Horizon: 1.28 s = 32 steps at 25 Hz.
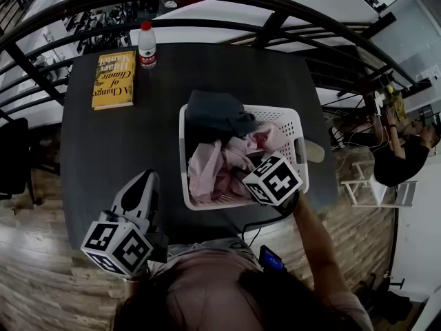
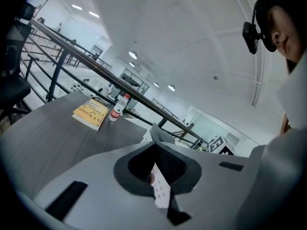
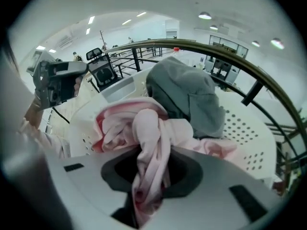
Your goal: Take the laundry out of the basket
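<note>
Right gripper: jaws clamped on a twisted fold of the pink garment, which passes between them.
Pink garment: the rest lies in the white laundry basket, against the grey garment.
Left gripper: jaws seemingly together, nothing gripped, above the dark table.

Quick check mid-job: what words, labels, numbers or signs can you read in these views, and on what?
"A Change of Climate": cover of the yellow book, sideways in the head view.
Water bottle, red label: too small to read.
Marker cubes: square patterns only, no words.
</note>
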### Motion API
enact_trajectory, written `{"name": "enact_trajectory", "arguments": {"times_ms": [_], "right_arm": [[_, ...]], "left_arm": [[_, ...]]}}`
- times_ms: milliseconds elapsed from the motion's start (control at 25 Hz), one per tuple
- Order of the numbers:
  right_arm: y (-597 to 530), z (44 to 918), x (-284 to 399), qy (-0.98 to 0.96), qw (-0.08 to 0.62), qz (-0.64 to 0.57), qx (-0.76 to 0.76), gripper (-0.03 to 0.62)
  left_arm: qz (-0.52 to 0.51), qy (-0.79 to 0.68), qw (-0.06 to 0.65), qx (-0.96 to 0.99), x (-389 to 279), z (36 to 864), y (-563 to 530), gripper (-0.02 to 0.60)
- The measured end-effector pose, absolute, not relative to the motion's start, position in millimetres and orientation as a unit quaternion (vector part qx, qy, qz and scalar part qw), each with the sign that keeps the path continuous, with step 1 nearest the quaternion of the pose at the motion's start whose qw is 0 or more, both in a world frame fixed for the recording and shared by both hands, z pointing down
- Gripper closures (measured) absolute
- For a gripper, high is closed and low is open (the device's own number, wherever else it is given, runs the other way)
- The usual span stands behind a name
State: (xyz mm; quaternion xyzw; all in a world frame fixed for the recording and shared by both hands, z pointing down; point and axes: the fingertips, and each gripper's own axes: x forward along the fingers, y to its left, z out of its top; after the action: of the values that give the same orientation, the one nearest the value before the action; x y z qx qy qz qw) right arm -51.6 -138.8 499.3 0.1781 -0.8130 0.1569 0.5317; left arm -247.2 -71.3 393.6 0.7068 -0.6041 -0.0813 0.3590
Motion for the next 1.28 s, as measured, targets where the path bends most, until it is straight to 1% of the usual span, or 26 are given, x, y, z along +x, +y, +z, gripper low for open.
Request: {"name": "enact_trajectory", "arguments": {"times_ms": [480,880,1160,1280], "right_arm": [[-145.2,446.5,-23.0,-0.837,0.471,0.132,0.245,0.488],[-150.2,381.4,6.2,-0.865,0.394,0.123,0.286,0.494],[-152.3,367.2,17.4,-0.868,0.376,0.115,0.302,0.500],[-153.7,348.5,28.4,-0.873,0.361,0.107,0.311,0.500]], "left_arm": [[-0.071,-0.586,0.347,0.729,-215.0,380.9,-64.7,0.582],[-0.066,-0.573,0.341,0.743,-186.2,371.4,-63.1,0.581],[-0.068,-0.559,0.339,0.753,-175.6,374.3,-64.7,0.581],[-0.067,-0.558,0.340,0.754,-166.8,369.5,-63.2,0.581]]}}
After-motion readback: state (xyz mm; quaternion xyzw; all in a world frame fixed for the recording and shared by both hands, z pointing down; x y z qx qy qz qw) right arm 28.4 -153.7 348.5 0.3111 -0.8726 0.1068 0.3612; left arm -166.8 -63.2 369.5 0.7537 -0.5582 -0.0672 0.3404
